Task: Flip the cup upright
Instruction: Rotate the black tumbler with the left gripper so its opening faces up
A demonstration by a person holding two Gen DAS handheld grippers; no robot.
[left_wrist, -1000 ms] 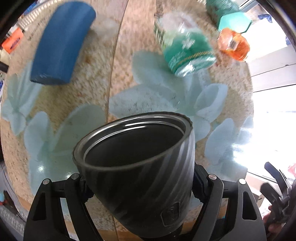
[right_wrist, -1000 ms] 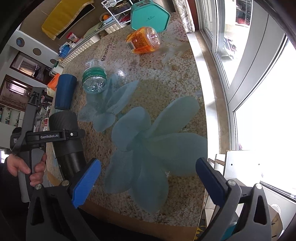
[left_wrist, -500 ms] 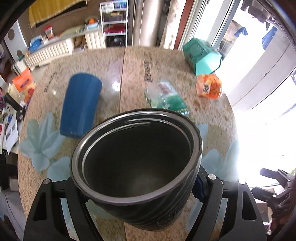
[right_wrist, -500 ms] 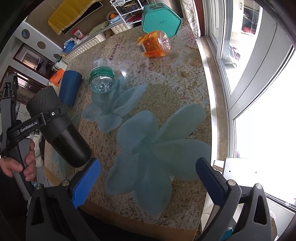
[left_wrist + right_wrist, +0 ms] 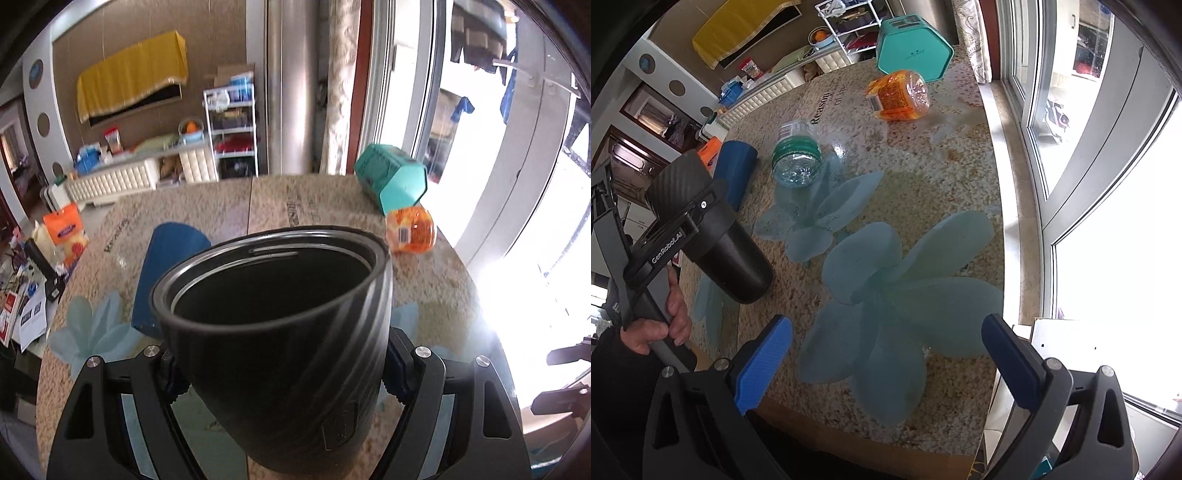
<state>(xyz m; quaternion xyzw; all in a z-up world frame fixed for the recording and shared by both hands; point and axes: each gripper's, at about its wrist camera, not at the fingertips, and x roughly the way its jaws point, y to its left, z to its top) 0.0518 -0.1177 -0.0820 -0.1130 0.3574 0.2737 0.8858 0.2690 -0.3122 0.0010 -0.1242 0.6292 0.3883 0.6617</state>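
My left gripper (image 5: 284, 363) is shut on the black ribbed cup (image 5: 280, 332), its open mouth facing forward and up in the left wrist view. In the right wrist view the black cup (image 5: 731, 254) is tilted, its base low over the table's left edge, with the left gripper (image 5: 683, 225) clamped round its upper part. My right gripper (image 5: 886, 354) is open and empty above the table's near edge, to the right of the cup.
A blue cup (image 5: 735, 173) lies on its side on the speckled table (image 5: 923, 158). A clear green-tinted bottle (image 5: 796, 158), an orange jar (image 5: 899, 96) and a teal hexagonal box (image 5: 914, 48) lie farther back. A window runs along the right.
My left gripper has tilted the black cup upward, so its mouth went from facing the table to facing the room. Its base has swung down toward the table. The right gripper has barely moved.
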